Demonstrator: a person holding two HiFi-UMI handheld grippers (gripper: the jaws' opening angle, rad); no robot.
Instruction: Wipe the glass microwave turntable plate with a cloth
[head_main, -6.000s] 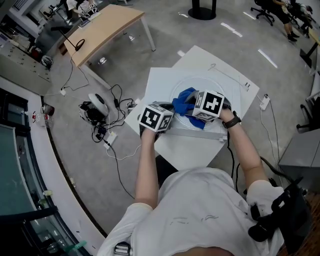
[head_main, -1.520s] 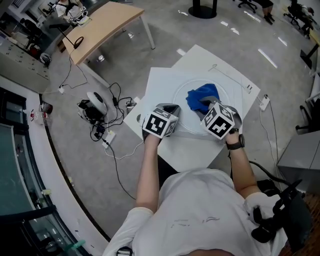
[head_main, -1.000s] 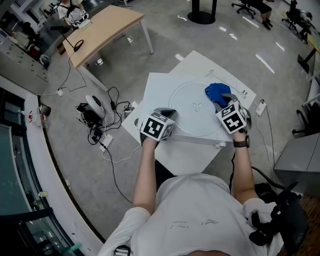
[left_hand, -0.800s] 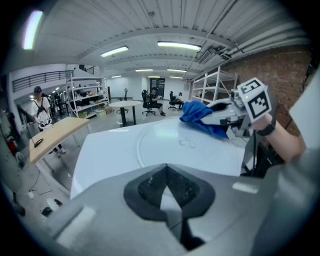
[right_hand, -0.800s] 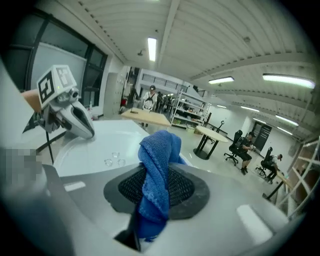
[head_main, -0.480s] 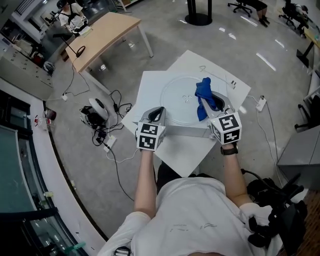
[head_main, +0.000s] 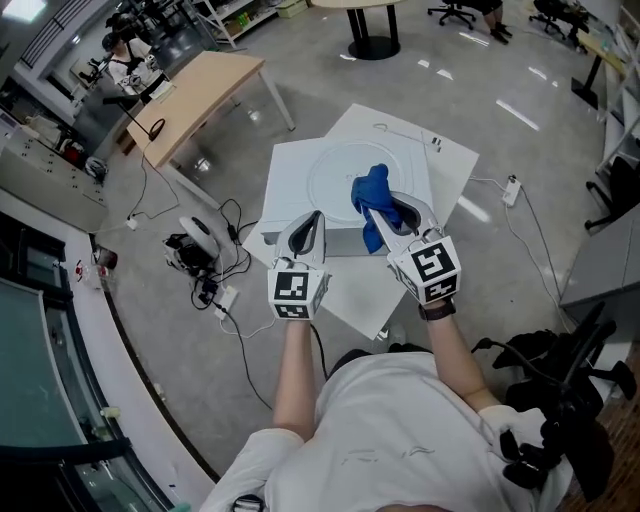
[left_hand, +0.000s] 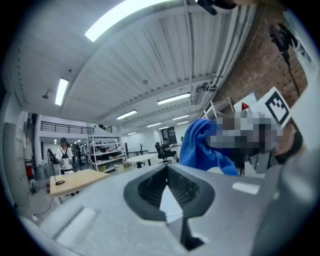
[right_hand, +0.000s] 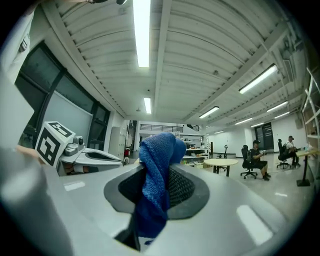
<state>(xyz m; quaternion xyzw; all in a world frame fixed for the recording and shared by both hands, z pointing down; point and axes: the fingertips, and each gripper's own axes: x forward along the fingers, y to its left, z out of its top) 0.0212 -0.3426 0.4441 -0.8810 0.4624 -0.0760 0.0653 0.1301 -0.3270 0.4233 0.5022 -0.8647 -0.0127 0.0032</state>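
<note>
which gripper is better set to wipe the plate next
Right. The right gripper is shut on the cloth, raised over the plate; the left gripper holds nothing.

Both forearms out front, side by side. The left tool (head_main: 312, 222) has its jaws together, nothing between. The right tool (head_main: 392, 215) is clamped on cloth (head_main: 372, 190). Both tilt upward.

Two grippers: left gripper (head_main: 315, 222), right gripper (head_main: 392, 210). One blue cloth (head_main: 371, 193). One glass turntable plate (head_main: 330, 172). One wooden table (head_main: 205, 95). One round table (right_hand: 221, 162). One seated person (right_hand: 257, 156).
</note>
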